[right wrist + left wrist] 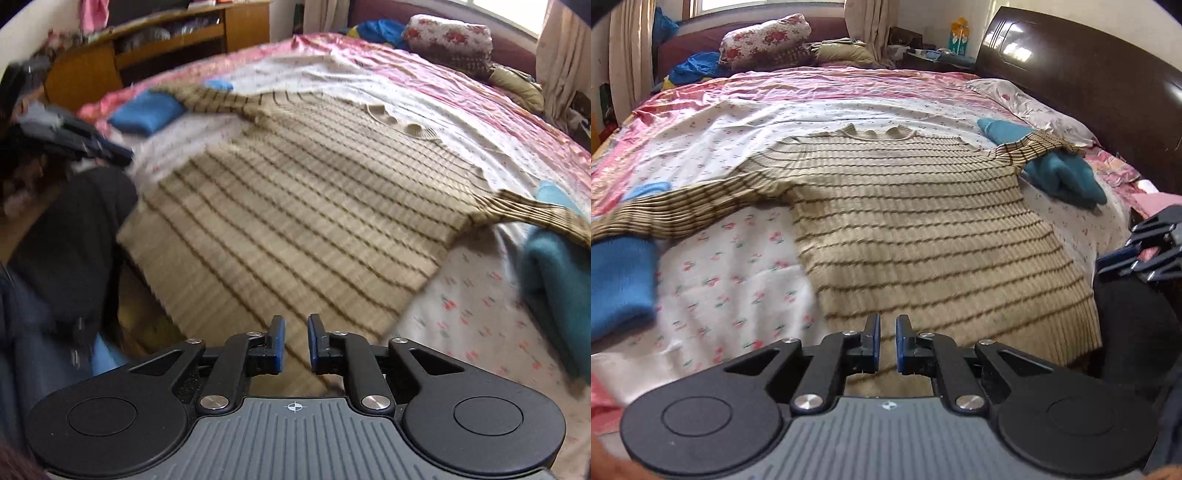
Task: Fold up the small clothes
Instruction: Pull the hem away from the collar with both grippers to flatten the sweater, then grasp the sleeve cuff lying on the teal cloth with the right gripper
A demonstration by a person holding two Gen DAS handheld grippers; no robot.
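A striped beige sweater (916, 206) is spread flat, front up, across the floral sheet (738, 266) of the bed (849, 85), its collar at the far side and its ribbed hem at the near edge. Both sleeves are stretched outward; the left one is draped beside a bright blue folded garment (620, 280), and the right one is laid over a teal garment (1067, 177). The left claw (887, 343) is held just above the hem with its pads nearly together and nothing seen between them. The right claw (296, 341) is poised over the near right corner of the hem, its pads slightly apart and likewise empty. No fold appears to have been started. A grasp taken from here could be spoiled if only the top layer of knit is pinched, so that the layers are separated and the fold is skewed. The teal garment could also be dragged along when the right sleeve is lifted, since the sleeve is resting on it.
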